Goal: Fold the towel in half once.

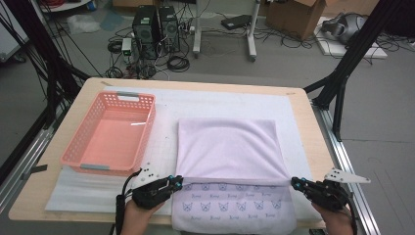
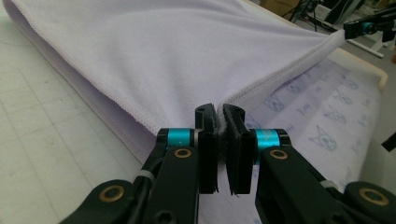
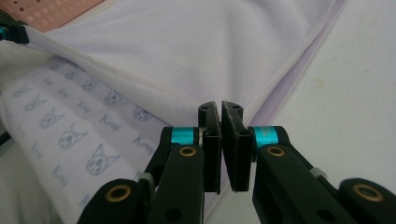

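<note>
Pink basket [image 1: 110, 132]: far left on desk [image 1: 303, 112]; nothing inside
Left tongs [image 1: 177, 183]: clenched on towel [image 1: 227, 147] corner
Right tongs [image 1: 295, 183]: clenched on towel's other corner

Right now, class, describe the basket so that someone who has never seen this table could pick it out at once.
Start at the wooden table, covered by a white mat. On the mat's left half, beside the folded lilac towel, stands the basket. It is the one rigid thing there: pink plastic, rectangular, with perforated walls and grey handles at both short ends.
</note>
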The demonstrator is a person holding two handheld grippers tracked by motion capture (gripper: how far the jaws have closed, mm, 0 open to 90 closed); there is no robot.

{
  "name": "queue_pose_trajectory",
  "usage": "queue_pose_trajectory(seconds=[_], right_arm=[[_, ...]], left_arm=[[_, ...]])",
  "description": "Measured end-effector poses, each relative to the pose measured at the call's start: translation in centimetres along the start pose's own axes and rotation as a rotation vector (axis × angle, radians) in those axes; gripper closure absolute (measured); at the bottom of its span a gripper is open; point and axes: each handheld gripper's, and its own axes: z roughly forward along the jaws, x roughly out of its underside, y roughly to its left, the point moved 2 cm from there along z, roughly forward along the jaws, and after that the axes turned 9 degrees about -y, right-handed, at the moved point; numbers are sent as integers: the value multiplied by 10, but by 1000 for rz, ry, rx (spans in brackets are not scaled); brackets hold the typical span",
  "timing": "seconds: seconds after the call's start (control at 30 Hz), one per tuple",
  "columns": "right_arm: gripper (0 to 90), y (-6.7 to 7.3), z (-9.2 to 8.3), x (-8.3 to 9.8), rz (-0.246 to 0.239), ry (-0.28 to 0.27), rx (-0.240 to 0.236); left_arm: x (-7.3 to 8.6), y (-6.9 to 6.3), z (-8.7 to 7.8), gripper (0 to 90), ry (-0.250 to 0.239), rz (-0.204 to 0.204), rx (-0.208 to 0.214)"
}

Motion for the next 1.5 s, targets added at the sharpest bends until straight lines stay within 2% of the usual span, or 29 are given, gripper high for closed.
queue_pose_trajectory(seconds=[0.2, 0.3, 0.53, 0.73, 0.83, 0.87, 0.9, 0.93, 0.97, 1.0, 1.07, 1.13, 1.17, 1.3, 1.4, 1.5], right_arm=[[865, 10, -14, 7, -11, 0, -11], [865, 16, -22, 11, -15, 6, -16], [865, 31, -41, 19, -25, 3, -32], [867, 44, -53, 29, -28, 28, -47], [869, 49, -58, 36, -44, 70, -50], [864, 48, -58, 38, -35, 81, -51], [838, 47, -56, 39, -22, 91, -53], [743, 46, -54, 38, -15, 85, -43], [675, 44, -52, 36, -4, 72, -37], [650, 43, -49, 32, 9, 57, -36], [649, 40, -42, 24, -7, 31, -16], [649, 35, -32, 17, -34, 31, 17], [648, 31, -25, 14, -31, 32, 31], [648, 14, 4, 6, -25, 35, 80], [646, 7, 16, 2, -18, 41, 94], [645, 3, 22, -2, -14, 39, 96]], left_arm=[[4, -12, -12, 840, 4, -3, 16], [5, -21, -19, 840, 11, 16, 23], [8, -36, -35, 840, 10, 27, 51], [21, -46, -48, 841, 68, 31, 83], [29, -49, -50, 833, 93, 35, 104], [29, -48, -49, 795, 90, 27, 114], [29, -45, -46, 689, 81, 22, 113], [26, -41, -42, 560, 67, 6, 91], [21, -36, -40, 488, 49, -5, 72], [16, -31, -37, 459, 18, -9, 46], [6, -20, -31, 445, -25, -11, 5], [-2, -6, -20, 450, -40, -9, -23], [-6, 1, -14, 453, -42, -12, -43], [-16, 22, 7, 476, -52, -20, -68], [-21, 37, 20, 491, -57, -23, -82], [-26, 53, 33, 507, -27, -42, -98]])
